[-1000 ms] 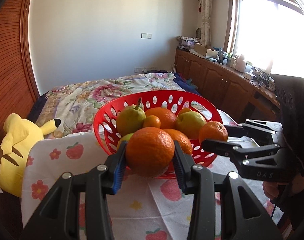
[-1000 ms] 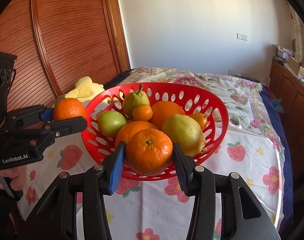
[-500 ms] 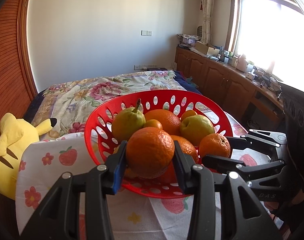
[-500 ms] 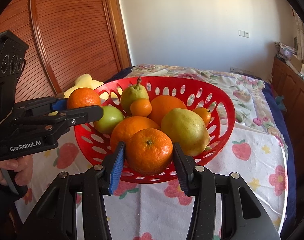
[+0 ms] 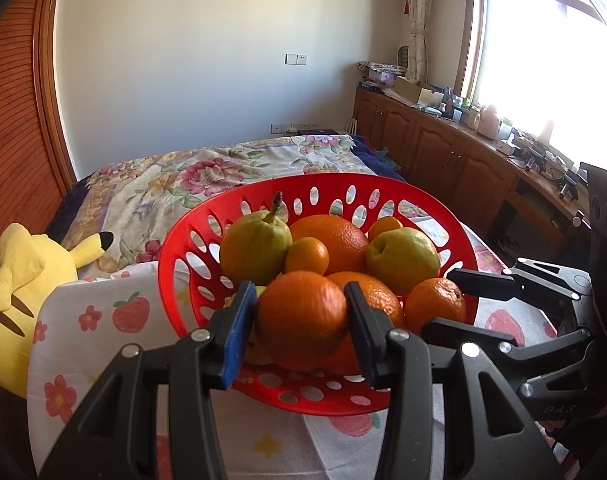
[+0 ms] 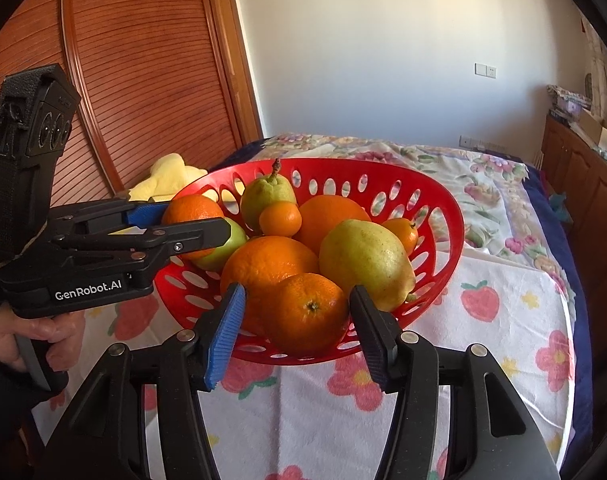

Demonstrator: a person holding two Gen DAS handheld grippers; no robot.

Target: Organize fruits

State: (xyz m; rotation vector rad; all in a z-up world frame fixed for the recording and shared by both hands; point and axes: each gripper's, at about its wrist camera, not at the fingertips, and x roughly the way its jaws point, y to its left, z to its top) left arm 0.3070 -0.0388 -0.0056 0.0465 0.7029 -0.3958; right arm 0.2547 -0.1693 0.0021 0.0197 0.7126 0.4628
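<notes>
A red perforated basket [image 5: 175, 264] [image 6: 443, 216] holds oranges, pears and small tangerines. My left gripper [image 5: 301, 322] is shut on an orange [image 5: 303, 320] and holds it over the basket's near left rim; it also shows in the right wrist view [image 6: 191, 224]. My right gripper [image 6: 295, 316] stands open around a tangerine [image 6: 307, 312] that lies in the basket's front; a gap shows on the left side. It shows in the left wrist view [image 5: 455, 300] at the basket's right.
The basket stands on a table [image 6: 483, 360] with a white strawberry-and-flower cloth. A yellow plush toy [image 5: 23, 300] lies to the left. A bed with a floral cover [image 5: 223, 176] is behind. Wooden cabinets [image 5: 443, 152] run along the right wall.
Both grippers moved forward over the basket. My right gripper opened and let the tangerine down into the basket's front. The left one still holds its orange.
</notes>
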